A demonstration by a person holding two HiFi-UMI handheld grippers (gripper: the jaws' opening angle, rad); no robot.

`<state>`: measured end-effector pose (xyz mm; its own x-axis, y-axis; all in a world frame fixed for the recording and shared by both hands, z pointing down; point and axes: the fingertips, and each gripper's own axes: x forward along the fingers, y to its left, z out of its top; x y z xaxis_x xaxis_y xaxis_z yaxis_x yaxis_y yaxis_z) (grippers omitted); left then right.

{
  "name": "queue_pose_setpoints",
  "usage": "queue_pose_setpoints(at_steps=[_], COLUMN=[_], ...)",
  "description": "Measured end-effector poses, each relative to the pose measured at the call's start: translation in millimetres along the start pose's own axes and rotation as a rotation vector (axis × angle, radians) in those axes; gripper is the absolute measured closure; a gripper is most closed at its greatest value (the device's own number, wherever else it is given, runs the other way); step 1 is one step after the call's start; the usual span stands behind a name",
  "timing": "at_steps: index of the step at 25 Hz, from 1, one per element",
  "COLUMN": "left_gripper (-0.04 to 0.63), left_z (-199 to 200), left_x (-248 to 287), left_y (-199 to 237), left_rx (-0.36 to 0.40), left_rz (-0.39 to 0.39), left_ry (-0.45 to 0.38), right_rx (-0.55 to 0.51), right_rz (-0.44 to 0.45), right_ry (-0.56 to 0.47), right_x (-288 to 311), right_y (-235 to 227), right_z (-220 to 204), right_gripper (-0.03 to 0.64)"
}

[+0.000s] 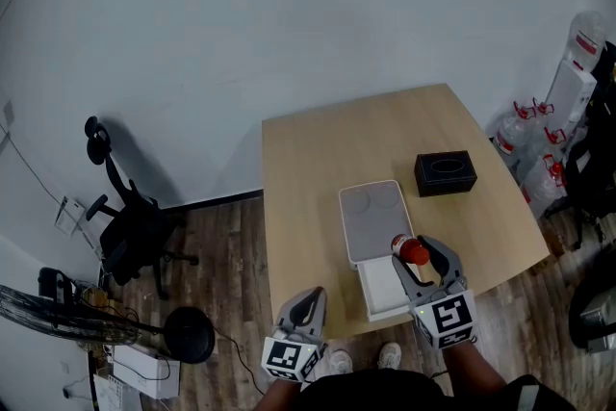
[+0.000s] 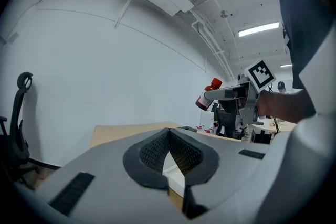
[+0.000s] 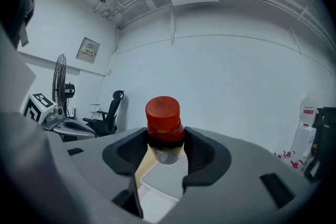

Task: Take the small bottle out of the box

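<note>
Right claw [image 3: 166, 153] grips small bottle [image 3: 163, 114] above box [image 3: 157, 192].

Even, bright indoor light. A ceiling strip light [image 2: 258, 29] glares white in the left gripper view. The office chair [image 1: 130, 226] throws a soft shadow on the wall [image 1: 289, 34]. Fisheye bending and dark vignette at all edges. The small bottle [image 3: 163, 123] is sharp; the nearest foreground is soft.

A bare pale wall [image 1: 289, 14] rises behind the light wooden counter [image 1: 327, 140]; the floor [image 1: 231, 255] is dark wood plank. A black office chair [image 1: 130, 226] stands left by the wall; a fan [image 1: 58, 313] sits nearer.
</note>
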<state>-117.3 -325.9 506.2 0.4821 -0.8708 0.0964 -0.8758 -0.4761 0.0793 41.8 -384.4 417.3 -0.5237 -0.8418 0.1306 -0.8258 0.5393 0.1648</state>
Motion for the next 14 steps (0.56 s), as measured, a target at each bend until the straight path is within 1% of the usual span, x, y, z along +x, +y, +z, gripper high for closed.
queue_pose_setpoints(at_steps=[5,9,14], left_gripper=[0.584,0.584,0.584], left_z=[-2.2,-0.2,1.0], left_x=[5.3,7.4,11.6], left_y=[-10.8,-11.8,-6.7], left_rx=[0.0,-0.012,0.004], left_rz=[-0.022,-0.007,0.001], left_ry=[0.002,0.009,-0.012], right_rx=[-0.007,-0.013,-0.014], right_rz=[-0.009,-0.018,-0.024], right_ry=[0.008,0.021,0.01], right_x=[-2.2,-5.3,-4.4], right_y=[-4.9,-8.7,-13.6], right_z=[-5.2,-10.1,-10.3], right_gripper=[0.388,0.388,0.388])
